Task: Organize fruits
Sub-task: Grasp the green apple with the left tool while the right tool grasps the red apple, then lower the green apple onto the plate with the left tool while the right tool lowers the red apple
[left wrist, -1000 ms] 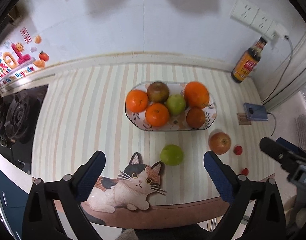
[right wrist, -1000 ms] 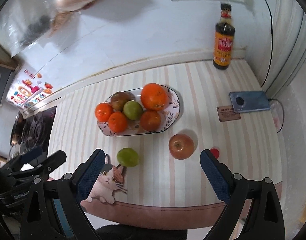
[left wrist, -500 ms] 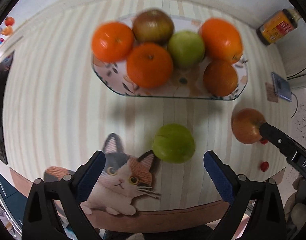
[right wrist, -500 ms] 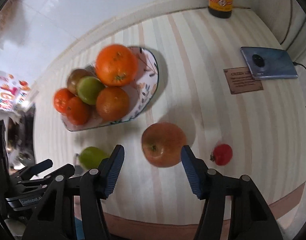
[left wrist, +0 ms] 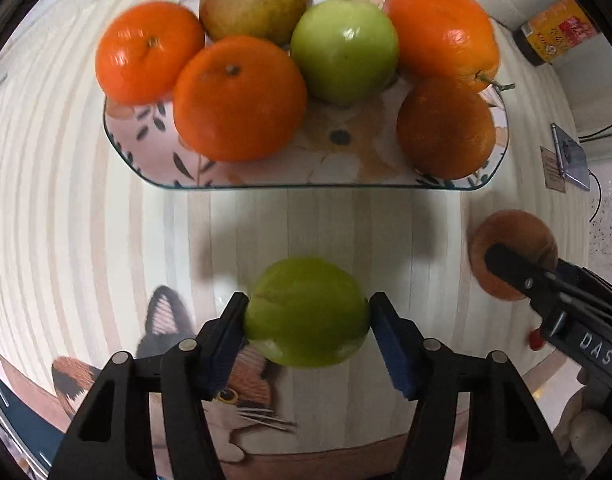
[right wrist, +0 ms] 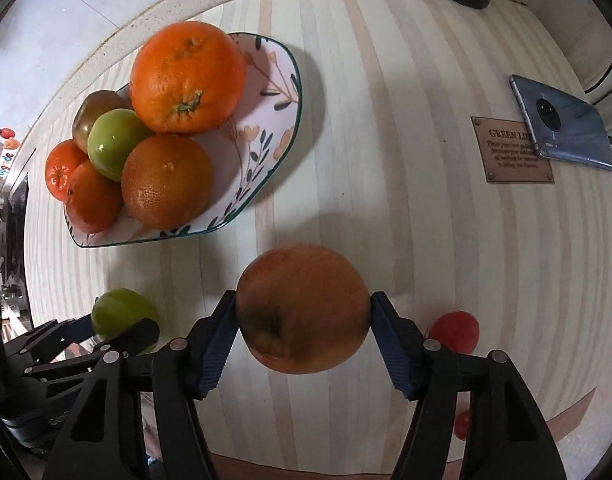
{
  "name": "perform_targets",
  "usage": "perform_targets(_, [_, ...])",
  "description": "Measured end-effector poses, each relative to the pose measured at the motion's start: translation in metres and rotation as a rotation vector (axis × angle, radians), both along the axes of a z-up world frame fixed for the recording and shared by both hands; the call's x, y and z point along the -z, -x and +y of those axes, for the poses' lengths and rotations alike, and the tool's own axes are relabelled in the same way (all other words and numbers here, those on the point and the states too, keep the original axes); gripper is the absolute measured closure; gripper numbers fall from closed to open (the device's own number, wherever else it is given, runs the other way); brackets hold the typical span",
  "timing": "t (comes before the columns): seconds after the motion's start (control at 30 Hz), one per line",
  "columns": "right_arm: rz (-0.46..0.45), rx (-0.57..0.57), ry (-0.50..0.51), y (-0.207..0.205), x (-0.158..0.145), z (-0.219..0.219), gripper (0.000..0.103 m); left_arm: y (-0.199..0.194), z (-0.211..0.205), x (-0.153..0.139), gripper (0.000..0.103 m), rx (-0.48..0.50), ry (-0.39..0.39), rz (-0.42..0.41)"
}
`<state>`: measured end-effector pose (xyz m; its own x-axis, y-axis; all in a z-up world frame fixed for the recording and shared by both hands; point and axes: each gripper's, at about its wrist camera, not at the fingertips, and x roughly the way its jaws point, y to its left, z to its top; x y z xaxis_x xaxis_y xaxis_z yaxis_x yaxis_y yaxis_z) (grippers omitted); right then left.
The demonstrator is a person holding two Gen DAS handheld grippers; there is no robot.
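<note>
Two grippers work side by side here, and we read the scene from left to right. On the left, our left gripper [left wrist: 308, 316] points straight down at the striped mat [left wrist: 86, 220]; its jaws have just been closing and the blue pads now press on both flanks of the green fruit [left wrist: 306, 312], which sits at the edge of the cat picture [left wrist: 234, 380] printed on the mat, just in front of the dish. This fruit is nearly round, a little wider than tall, its long axis running across from pad to pad; we cannot tell where its stem points. Behind it the patterned dish [left wrist: 338, 160] holds six fruits, its long side lying left to right in the left wrist view. Further right, our right gripper [right wrist: 304, 316] also points down, its jaws having just eased a little wider yet touching the red apple [right wrist: 302, 308] on either side. The apple lies tipped, its dark dimple facing down and left in the right wrist view. Just right of it rests a small red tomato [right wrist: 456, 330], and beyond, well apart, a phone [right wrist: 562, 124].
</note>
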<state>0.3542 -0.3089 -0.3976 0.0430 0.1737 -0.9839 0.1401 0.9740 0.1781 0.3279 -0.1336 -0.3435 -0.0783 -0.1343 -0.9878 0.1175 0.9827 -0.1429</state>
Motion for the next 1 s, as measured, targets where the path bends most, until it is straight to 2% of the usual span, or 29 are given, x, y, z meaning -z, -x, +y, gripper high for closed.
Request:
perform_targets(0.27, [0.027, -0.096, -0.086, 0.035, 0.0, 0.04, 0.035, 0.024, 0.03, -0.013, 0.043, -0.034, 0.005, 0.003])
perform_targets(0.47, [0.045, -0.106, -0.097, 0.046, 0.014, 0.06, 0.034, 0.034, 0.043, 0.0, 0.043, -0.063, -0.008, 0.028])
perform_targets(0.87, [0.021, -0.118, -0.069, 0.05, 0.011, 0.064, 0.035, 0.02, 0.063, -0.005, 0.043, -0.074, 0.015, 0.0])
perform_targets(1.0, [-0.006, -0.079, -0.1, 0.051, -0.003, 0.053, 0.035, 0.015, 0.06, -0.029, 0.043, -0.057, 0.046, -0.039])
